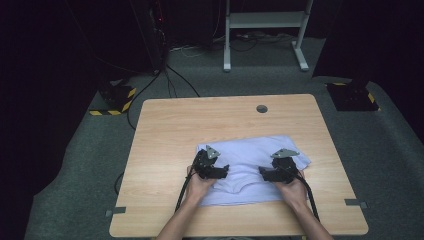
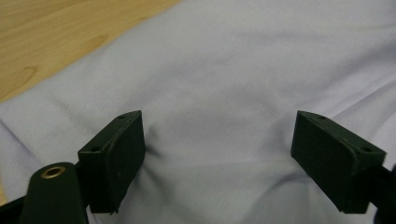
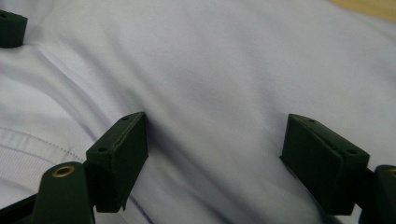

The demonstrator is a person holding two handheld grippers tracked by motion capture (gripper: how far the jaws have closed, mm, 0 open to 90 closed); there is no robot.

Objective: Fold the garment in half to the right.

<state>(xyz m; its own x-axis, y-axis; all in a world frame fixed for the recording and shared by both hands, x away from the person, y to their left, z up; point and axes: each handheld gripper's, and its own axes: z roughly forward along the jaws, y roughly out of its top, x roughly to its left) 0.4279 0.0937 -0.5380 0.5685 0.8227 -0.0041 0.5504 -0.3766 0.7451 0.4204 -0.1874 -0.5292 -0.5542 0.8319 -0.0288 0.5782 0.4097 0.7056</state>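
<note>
A pale lilac garment [image 1: 250,161] lies folded flat on the near half of the wooden table [image 1: 200,120]. My left gripper [image 1: 212,165] rests over the garment's left part, and my right gripper [image 1: 281,168] over its right part, each held by a hand. In the left gripper view my left gripper [image 2: 219,122] is open, its jaws wide apart with their tips down at the cloth [image 2: 219,70], which puckers slightly between them. In the right gripper view my right gripper [image 3: 217,122] is open too, over smooth cloth [image 3: 224,60] beside a ribbed seam [image 3: 32,149].
A round cable hole [image 1: 261,108] sits near the table's far edge. Small metal brackets [image 1: 356,203] are at the front corners. On the floor beyond stand two black bases with yellow stripes [image 1: 116,98], a white desk frame [image 1: 265,30] and loose cables.
</note>
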